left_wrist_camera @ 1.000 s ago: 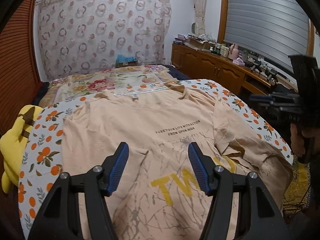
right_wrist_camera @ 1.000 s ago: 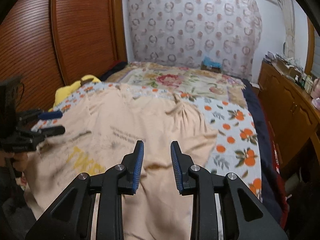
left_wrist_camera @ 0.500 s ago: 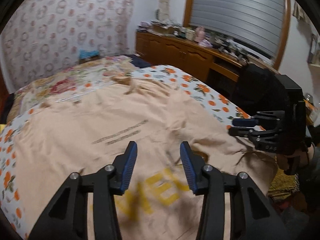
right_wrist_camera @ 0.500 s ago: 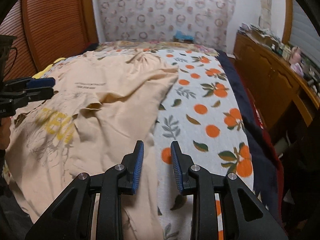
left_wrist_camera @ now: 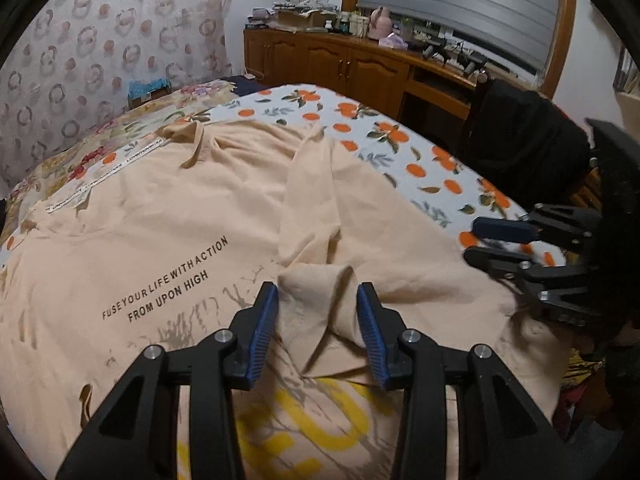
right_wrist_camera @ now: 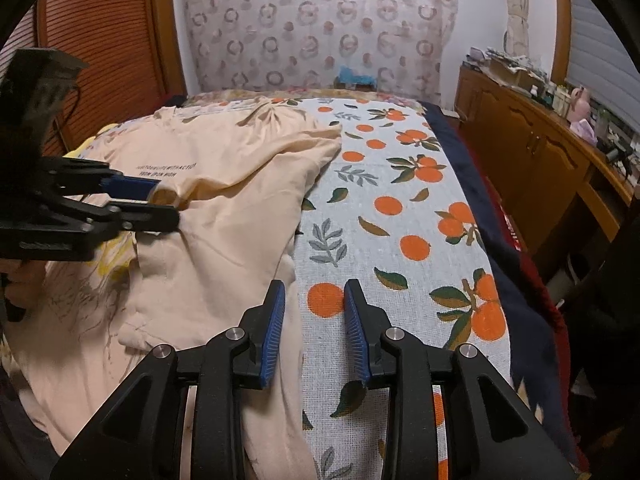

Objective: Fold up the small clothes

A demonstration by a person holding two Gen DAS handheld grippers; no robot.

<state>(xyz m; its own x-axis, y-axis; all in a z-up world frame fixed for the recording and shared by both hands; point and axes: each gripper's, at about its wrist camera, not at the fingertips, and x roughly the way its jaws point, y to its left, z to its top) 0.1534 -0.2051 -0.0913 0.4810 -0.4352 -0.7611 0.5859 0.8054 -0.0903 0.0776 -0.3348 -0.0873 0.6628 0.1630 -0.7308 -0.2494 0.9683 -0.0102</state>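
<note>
Your peach T-shirt [left_wrist_camera: 168,240] lies spread on the bed, over the orange-print sheet [left_wrist_camera: 400,148], printed side up with its black lettering and yellow letters showing. One sleeve is folded in over the chest, running from about twelve o'clock down toward your left tool [left_wrist_camera: 317,320].

Your left tool sits low over the shirt's middle with a raised bunch of that folded sleeve between its blue pads. The jaws stand partly apart, and you cannot tell from either view whether the pads actually press the cloth.

Your right tool [right_wrist_camera: 314,316] is at the shirt's edge on the three o'clock side. Its jaws are opening, and only bare sheet shows in the gap; the left finger [right_wrist_camera: 274,328] rests just at the shirt's side edge. In the left wrist view it appears at three o'clock, over the shirt's edge.

A wooden cabinet [left_wrist_camera: 340,64] stands beyond the bed.
</note>
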